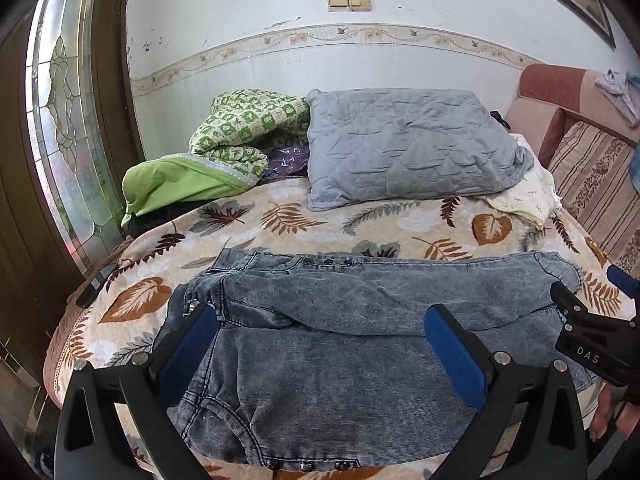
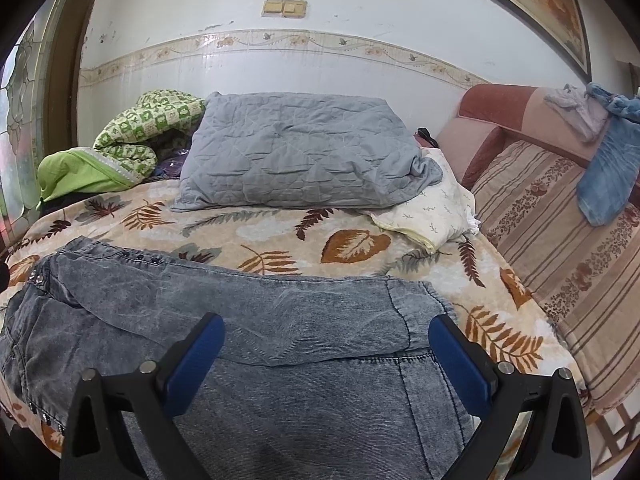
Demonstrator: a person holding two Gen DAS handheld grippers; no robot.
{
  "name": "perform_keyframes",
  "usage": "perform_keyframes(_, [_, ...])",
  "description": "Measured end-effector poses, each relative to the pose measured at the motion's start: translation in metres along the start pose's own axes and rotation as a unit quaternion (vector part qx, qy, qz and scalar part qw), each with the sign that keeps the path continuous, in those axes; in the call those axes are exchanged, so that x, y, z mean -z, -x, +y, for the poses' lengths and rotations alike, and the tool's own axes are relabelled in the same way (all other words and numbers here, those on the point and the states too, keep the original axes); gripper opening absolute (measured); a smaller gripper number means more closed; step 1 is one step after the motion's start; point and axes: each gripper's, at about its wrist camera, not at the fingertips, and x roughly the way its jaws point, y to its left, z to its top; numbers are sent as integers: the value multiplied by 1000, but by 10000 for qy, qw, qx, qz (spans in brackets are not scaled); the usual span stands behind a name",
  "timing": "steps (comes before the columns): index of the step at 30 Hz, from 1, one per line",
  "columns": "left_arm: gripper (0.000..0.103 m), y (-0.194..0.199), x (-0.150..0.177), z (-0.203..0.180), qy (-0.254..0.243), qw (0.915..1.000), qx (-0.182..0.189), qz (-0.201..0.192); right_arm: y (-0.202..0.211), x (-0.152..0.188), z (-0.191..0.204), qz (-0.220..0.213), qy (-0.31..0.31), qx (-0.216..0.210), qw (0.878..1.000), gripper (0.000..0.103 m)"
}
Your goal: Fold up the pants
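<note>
In the left wrist view, the nearest thing is the left gripper (image 1: pixel 320 320): two black plastic fingers with ribbed blue pads (image 1: pixel 456 352), standing wide apart and holding nothing. Between and under them lie the pants (image 1: pixel 320 360), acid-washed grey-blue denim jeans, laid across the near part of the bed. They are doubled over, so that one layer covers the far half and its soft edge runs across the middle. Small dark metal studs sit in a row on the far edge and again on the near edge. The bedspread (image 1: pixel 280 220) is a fuzzy cream cloth printed with brown and grey leaves. Far on it rests a grey quilted pillow (image 1: pixel 408 144), puffy and wrinkled, and left of it a crumpled green checked blanket (image 1: pixel 240 132). At the right edge the black tip of the right gripper (image 1: pixel 576 312) appears, just above the right end of the jeans.

In the right wrist view, the right gripper (image 2: pixel 326 340) comes first, also with its fingers spread open and empty over the jeans (image 2: pixel 280 360). Here the hem end of the legs, with a stitched seam, lies near the right finger. To the right stands a padded headboard with a striped floral cover (image 2: pixel 560 260), and a blue cloth (image 2: pixel 608 176) hangs over its top.
</note>
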Motion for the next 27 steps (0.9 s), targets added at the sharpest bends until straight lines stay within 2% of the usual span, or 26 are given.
perform_keyframes(14, [103,-11,4,8,116,9998,-106,130,-2,0,2,42,46,3,10000,103])
perform_keyframes(18, [103,-28,6,13,37,9990,-35,438,-5,-2,-5,119,-50,-62,9999,103])
perform_keyframes(22, [103,-62,10,34,-50,9949,-160,994,-17,-13,-36,191,-345,42,9992,103])
perform_keyframes(27, [103,-101,10,74,-14,9873,-546,1493,-58,-29,-110,584,-1102,313,9917,103])
